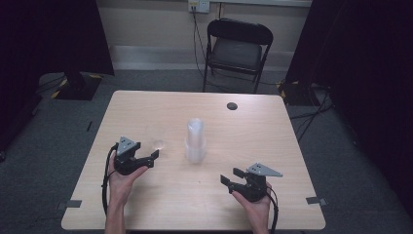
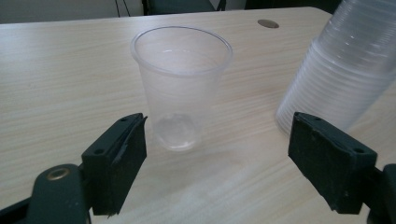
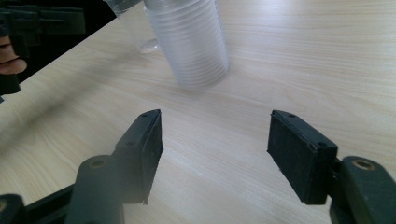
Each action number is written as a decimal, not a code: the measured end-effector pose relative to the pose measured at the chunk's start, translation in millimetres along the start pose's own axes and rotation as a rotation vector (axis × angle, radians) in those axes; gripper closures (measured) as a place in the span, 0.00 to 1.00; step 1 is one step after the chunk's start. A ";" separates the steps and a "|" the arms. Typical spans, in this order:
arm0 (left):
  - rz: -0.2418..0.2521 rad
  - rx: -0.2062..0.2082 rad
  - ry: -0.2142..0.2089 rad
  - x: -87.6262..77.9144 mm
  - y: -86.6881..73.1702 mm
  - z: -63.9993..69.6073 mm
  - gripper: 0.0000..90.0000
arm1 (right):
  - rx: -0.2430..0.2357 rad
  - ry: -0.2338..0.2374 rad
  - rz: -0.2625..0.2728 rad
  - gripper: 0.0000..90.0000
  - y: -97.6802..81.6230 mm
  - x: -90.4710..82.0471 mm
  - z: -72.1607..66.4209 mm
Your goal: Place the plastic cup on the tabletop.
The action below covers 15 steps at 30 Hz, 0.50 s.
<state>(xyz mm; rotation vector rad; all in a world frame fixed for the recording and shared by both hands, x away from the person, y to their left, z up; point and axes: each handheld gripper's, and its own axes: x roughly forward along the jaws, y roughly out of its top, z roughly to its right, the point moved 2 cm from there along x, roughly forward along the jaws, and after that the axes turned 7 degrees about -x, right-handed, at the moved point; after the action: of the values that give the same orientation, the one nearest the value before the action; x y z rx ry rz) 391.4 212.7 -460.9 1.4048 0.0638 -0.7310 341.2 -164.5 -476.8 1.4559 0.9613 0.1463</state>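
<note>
On the wooden surface [image 1: 146, 195], near the centre of the high view, a stack of clear plastic cups [image 1: 195, 140] stands upright. To its left in the frame one single clear cup [image 1: 158, 144] stands apart from the stack, mouth up. The left gripper [image 1: 155, 157] is at the lower left of the high view, held in the person's left hand [image 1: 122, 180], with its jaws spread wide and holding nothing. From the left gripper view, the single cup [image 2: 180, 84] stands just beyond the two jaws, not touching them, and the stack [image 2: 345, 65] is at the upper right. The right gripper [image 1: 231, 175] is at the lower right of the high view, in the right hand [image 1: 253, 202], also spread and holding nothing. From the right gripper view, the stack [image 3: 189, 39] is well ahead of the jaws. Behind the surface, a dark folding chair [image 1: 237, 48] stands at the top of the high view.
</note>
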 end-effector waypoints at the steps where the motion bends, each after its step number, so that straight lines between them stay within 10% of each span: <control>1: 0.014 -0.009 -0.004 -2.3 -1.4 3.0 0.21 | -0.001 -0.004 -0.001 0.39 0.1 -0.2 0.2; 15: 0.025 -0.005 -0.066 -27.7 -34.4 29.6 0.19 | -0.039 -0.046 -0.028 0.38 -0.6 -0.4 -0.1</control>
<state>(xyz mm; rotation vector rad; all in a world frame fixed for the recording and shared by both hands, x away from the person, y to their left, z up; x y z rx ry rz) 341.6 198.1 -472.2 1.3737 -0.0030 -0.7556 340.6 -164.8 -477.2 1.4040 0.9361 0.1105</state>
